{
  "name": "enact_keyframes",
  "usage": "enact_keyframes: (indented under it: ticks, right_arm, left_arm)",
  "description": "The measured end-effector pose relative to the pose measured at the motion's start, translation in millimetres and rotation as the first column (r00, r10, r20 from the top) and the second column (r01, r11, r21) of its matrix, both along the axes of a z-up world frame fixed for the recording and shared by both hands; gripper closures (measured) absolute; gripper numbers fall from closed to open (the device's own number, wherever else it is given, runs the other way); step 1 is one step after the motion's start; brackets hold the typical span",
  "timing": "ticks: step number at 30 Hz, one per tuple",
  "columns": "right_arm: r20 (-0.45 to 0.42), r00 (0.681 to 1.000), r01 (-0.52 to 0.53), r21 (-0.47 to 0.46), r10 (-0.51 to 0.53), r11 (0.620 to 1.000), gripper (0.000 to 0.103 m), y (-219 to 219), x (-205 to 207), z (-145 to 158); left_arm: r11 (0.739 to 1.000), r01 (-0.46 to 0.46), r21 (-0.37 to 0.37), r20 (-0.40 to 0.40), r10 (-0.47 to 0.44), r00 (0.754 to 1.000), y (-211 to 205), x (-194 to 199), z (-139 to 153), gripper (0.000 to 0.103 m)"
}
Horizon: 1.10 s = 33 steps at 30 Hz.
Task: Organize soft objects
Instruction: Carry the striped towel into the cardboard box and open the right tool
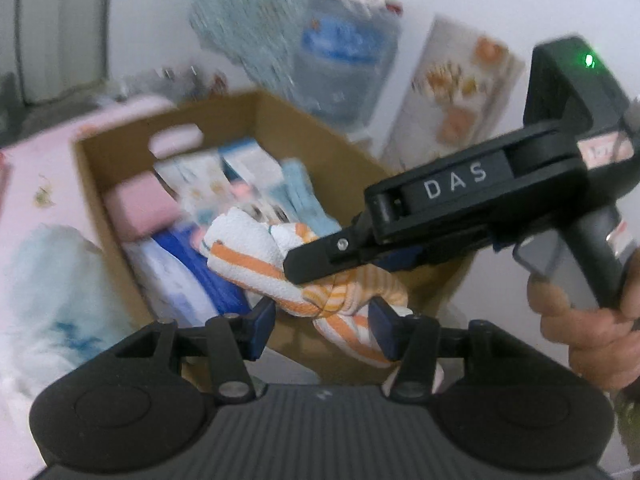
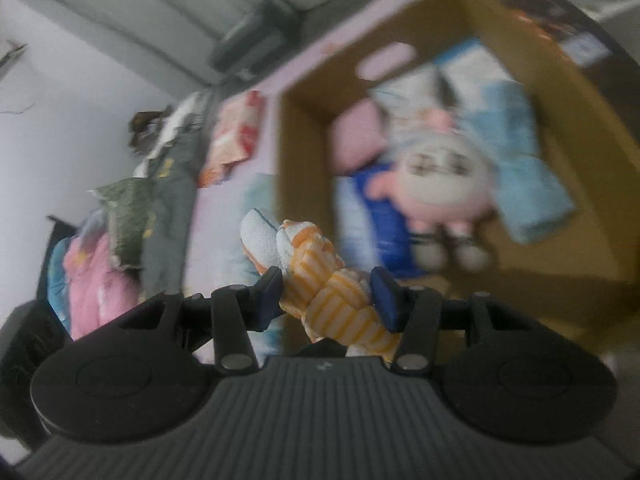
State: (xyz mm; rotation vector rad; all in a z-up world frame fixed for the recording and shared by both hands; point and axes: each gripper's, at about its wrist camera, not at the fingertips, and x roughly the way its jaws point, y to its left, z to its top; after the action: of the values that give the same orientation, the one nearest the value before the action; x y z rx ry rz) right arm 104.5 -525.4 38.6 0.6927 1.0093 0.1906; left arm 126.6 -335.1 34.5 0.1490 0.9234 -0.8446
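A white cloth with orange stripes (image 1: 248,248), bunched into a roll, hangs over the near edge of an open cardboard box (image 1: 280,108). In the left wrist view my left gripper (image 1: 324,328) is shut on the cloth's lower end, with a blue pad against each side. From the right my right gripper (image 1: 316,264) comes in with its black fingers clamped on the cloth's middle. In the right wrist view the same striped cloth (image 2: 316,256) sits pinched in the right gripper (image 2: 328,304), in front of the box (image 2: 304,184). Both views are blurred.
In the box lie a pink block (image 1: 140,208), folded blue cloths (image 1: 304,196) and a pink and white plush toy (image 2: 440,184). The box stands by a pink surface (image 1: 36,168) that bears a white and blue bundle (image 1: 52,300). Piled clothing (image 2: 132,216) lies at the left. A water jug (image 1: 344,60) stands behind.
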Motion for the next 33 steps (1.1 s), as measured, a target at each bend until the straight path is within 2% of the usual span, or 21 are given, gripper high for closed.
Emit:
enact_keyframes:
  ticks: [5,8,15,19,22,23,25,28,30,33]
  right_arm:
    - [-0.105,0.994,-0.005,-0.037,0.001,0.999,0.054,-13,4,-36]
    - [-0.146,0.989,-0.011,-0.036,0.006,0.999,0.053,-17,7,-52]
    - [-0.167,0.986,-0.019,-0.04,0.012,0.999,0.053,-13,19,-71]
    - [-0.162,0.986,-0.042,-0.106,0.025,0.993,0.052,-2,27,-73]
    - [-0.171,0.984,-0.069,-0.137,0.045,0.988,0.058,4,36,-77]
    - [-0.174,0.983,-0.08,-0.145,0.054,0.986,0.065,5,38,-78]
    - [-0.179,0.982,-0.092,-0.154,0.063,0.984,0.072,7,40,-78]
    - [-0.145,0.988,-0.082,-0.156,0.059,0.984,0.088,5,36,-67]
    - [-0.091,0.994,-0.07,-0.129,0.059,0.989,0.09,2,31,-53]
    - [-0.025,0.997,-0.071,-0.179,0.068,0.981,0.09,7,28,-35]
  left_arm:
    - [0.997,0.011,0.072,-0.045,-0.007,0.999,-12,2,-26,0.049]
    - [0.998,0.012,0.054,-0.075,-0.008,0.997,-1,9,-28,0.046]
    - [1.0,-0.023,0.013,-0.051,0.024,0.998,18,12,-11,0.045]
    - [0.999,-0.052,-0.01,-0.03,0.051,0.998,35,11,2,0.044]
    - [0.997,-0.076,-0.03,-0.023,0.075,0.997,49,10,10,0.044]
    - [0.996,-0.083,-0.036,-0.018,0.083,0.996,54,9,13,0.044]
    - [0.994,-0.099,-0.046,-0.008,0.098,0.995,64,8,17,0.044]
    - [0.99,-0.128,-0.061,0.006,0.129,0.992,79,8,22,0.044]
    - [0.986,-0.15,-0.072,0.01,0.152,0.988,89,8,25,0.044]
    - [0.981,-0.178,-0.081,0.016,0.18,0.983,102,9,28,0.043]
